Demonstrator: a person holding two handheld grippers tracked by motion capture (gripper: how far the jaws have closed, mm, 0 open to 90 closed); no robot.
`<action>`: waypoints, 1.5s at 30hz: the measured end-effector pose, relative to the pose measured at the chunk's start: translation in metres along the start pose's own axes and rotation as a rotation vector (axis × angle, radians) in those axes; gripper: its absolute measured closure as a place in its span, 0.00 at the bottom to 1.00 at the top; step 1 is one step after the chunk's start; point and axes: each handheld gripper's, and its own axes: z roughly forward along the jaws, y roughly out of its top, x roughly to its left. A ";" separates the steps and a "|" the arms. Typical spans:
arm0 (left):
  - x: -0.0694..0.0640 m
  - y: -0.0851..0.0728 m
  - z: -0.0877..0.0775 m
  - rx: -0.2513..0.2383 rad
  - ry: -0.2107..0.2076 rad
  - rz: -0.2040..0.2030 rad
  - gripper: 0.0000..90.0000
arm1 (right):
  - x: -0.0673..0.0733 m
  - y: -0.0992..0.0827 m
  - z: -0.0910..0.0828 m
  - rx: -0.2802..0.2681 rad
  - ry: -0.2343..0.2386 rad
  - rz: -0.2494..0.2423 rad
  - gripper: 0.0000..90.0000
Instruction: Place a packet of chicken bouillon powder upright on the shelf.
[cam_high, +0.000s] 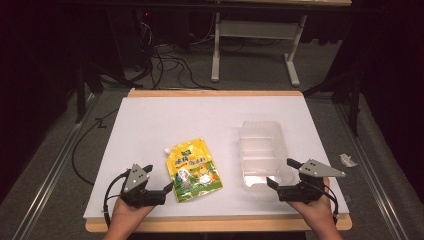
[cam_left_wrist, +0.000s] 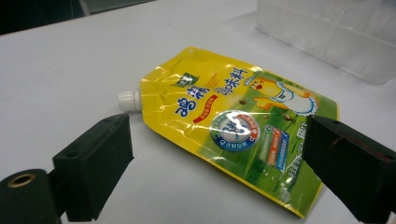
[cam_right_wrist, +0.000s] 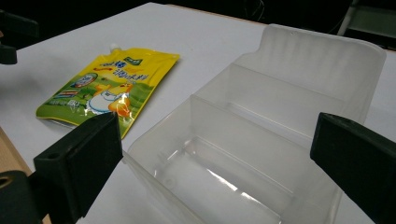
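Resting low at table's near edge, each hand-held gripper (cam_high: 157, 178) (cam_high: 281, 173) wide open, empty.

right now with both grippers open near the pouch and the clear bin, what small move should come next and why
Probably ease the left gripper forward over the yellow pouch. Its jaws stand open and empty, with the pouch lying flat just ahead between them. The right gripper is open too, facing the empty clear bin, so it could steady the bin if the pouch is meant to go in.
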 end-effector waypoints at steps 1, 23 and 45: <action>0.000 0.000 0.001 0.002 0.000 -0.003 0.09 | 0.000 0.000 0.000 0.003 -0.001 0.000 0.03; -0.002 0.036 0.035 0.002 -0.018 -0.053 0.09 | -0.006 -0.001 -0.005 -0.018 0.000 0.015 0.04; 0.028 0.016 0.076 0.076 -0.047 -0.205 0.10 | -0.002 -0.001 0.000 0.009 0.007 0.005 0.04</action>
